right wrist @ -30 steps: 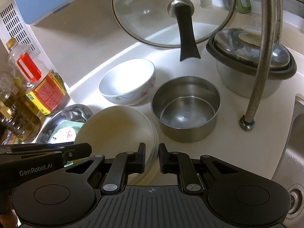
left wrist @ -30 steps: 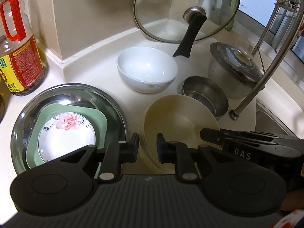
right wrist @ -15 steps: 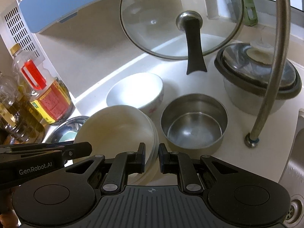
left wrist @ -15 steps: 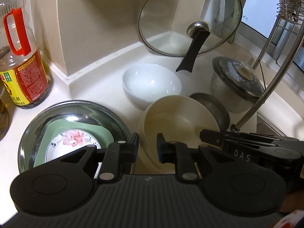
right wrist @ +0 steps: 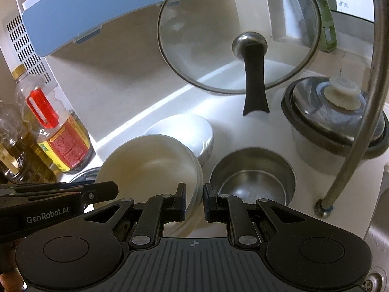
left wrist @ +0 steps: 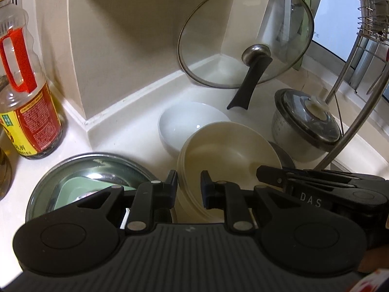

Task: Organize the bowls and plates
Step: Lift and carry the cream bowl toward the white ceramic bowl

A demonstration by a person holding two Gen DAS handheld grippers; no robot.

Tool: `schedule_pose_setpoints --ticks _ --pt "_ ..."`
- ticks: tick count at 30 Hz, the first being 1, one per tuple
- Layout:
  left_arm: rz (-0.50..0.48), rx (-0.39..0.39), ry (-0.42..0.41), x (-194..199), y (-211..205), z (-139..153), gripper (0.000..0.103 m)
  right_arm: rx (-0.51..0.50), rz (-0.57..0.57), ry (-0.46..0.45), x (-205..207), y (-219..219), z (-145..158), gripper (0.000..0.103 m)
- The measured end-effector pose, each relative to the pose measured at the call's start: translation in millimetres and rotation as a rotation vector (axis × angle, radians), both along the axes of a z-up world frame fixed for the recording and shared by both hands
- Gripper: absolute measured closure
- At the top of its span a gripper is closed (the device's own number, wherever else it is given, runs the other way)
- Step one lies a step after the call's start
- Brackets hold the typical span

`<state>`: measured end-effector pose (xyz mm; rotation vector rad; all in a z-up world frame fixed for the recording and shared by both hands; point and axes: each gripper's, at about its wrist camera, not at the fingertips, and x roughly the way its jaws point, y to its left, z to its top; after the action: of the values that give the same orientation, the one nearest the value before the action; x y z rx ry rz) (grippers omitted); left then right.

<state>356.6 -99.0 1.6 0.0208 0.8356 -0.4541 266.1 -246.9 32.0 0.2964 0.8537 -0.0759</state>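
Note:
A stack of cream bowls point(left wrist: 231, 150) hangs tilted above the counter, held from both sides. My left gripper point(left wrist: 189, 182) is shut on its left rim. My right gripper point(right wrist: 194, 194) is shut on its right rim point(right wrist: 198, 170). Each gripper shows at the edge of the other's view, the right one point(left wrist: 316, 185) and the left one point(right wrist: 73, 192). Behind the stack stands a white bowl point(left wrist: 189, 121), partly hidden by it. A small steel bowl point(right wrist: 252, 177) sits to the right. At the left a steel basin point(left wrist: 97, 168) holds a green square dish point(left wrist: 80, 187).
A glass lid point(right wrist: 238, 31) leans in the back corner. A lidded steel pot point(right wrist: 335, 119) stands at the right, beside the curved faucet pipe point(right wrist: 359, 121) and the sink edge point(right wrist: 379, 219). Oil bottles point(left wrist: 26, 97) line the left wall.
Both grippers have risen with the cream stack between them. The stack now covers part of the white bowl and, in the left wrist view, most of the steel bowl.

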Motion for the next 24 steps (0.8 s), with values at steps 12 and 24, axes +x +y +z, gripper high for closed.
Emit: schedule_pose_setpoints --ticks 12,24 --pt "0.005 -0.006 -0.036 23 -3 6 0.085 -0.023 0.004 -0.032 24 -4 5 0.088" --pt "0.011 0.002 -0.058 52 -11 6 0.085 -0.052 0.013 -0.062 56 -9 7 0.088"
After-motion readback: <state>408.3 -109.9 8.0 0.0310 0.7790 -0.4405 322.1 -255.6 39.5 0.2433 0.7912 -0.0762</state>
